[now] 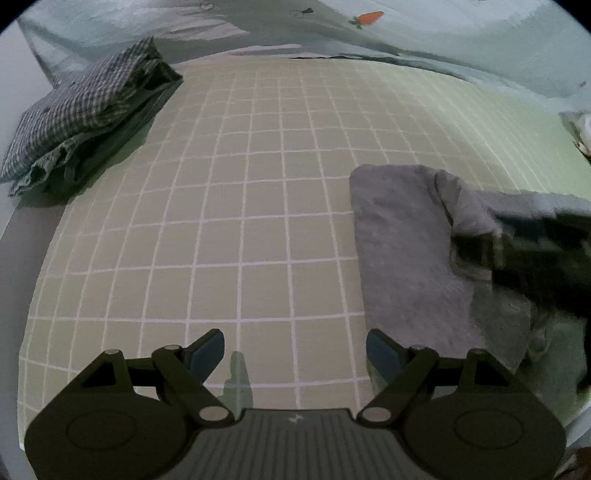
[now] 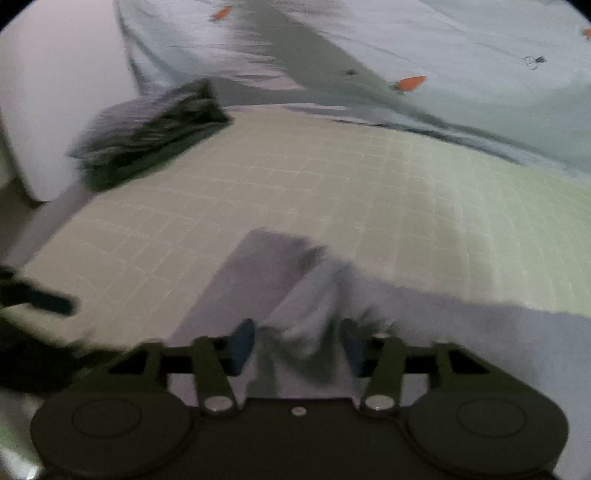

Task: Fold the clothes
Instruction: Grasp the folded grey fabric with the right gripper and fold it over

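A grey garment [image 1: 399,240] lies on the right side of the green grid mat [image 1: 240,184]. Its right part rises in a ridge toward my right gripper [image 1: 535,258], a dark blur there. In the right wrist view a bunched fold of the grey garment [image 2: 303,325] fills the gap between the blue pads [image 2: 242,345] of my right gripper [image 2: 297,343], which is shut on it. My left gripper [image 1: 295,350] hangs open over bare mat just left of the garment's near edge, with nothing between its fingers. It also shows as a dark blur [image 2: 37,302] at the left edge.
A folded pile of checked cloth [image 1: 85,122] sits at the mat's far left corner, blurred in the right wrist view [image 2: 147,129]. A pale sheet with a carrot print [image 1: 369,17] lies beyond the mat [image 2: 332,184]. Another bit of cloth [image 1: 581,133] shows at the right edge.
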### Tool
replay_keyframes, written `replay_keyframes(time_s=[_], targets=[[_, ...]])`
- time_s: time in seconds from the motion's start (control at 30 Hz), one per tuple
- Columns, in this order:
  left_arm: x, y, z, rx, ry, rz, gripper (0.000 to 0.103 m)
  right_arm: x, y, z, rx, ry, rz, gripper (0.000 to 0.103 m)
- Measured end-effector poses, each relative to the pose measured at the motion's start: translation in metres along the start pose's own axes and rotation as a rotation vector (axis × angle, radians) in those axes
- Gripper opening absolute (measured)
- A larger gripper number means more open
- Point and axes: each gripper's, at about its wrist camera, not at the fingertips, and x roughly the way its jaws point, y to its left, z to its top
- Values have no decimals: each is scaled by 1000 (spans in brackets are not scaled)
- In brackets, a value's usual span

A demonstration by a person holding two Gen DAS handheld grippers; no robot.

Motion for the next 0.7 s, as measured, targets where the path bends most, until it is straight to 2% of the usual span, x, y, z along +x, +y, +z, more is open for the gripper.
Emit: replay_keyframes(time_s=[0.03, 0.1, 0.17, 0.2, 0.3, 0.5, 0.57, 0.7], targets=[[-1, -2, 0, 9, -2, 3, 84, 6, -4, 5, 7, -10, -47, 27], [-1, -4, -2, 29, -5, 11, 85, 7, -27, 13, 86, -52, -213, 28], [1, -6, -4, 35, 1, 11, 85, -4, -51, 15, 176, -83, -300, 31], [2, -6, -5, 35, 5, 9, 85, -9, -59, 14, 207, -84, -304, 32], [6, -10, -5, 31, 20, 2, 85, -25, -73, 1, 280, -39, -234, 36], [9, -18, -4, 49, 31, 1, 85, -54, -66, -50, 515, 99, -31, 37], [12, -20, -5, 52, 42, 3, 85, -53, -63, -65, 591, 137, 51, 46], [18, -21, -6, 52, 60, 5, 87, -42, -51, -72, 579, 165, 92, 48]])
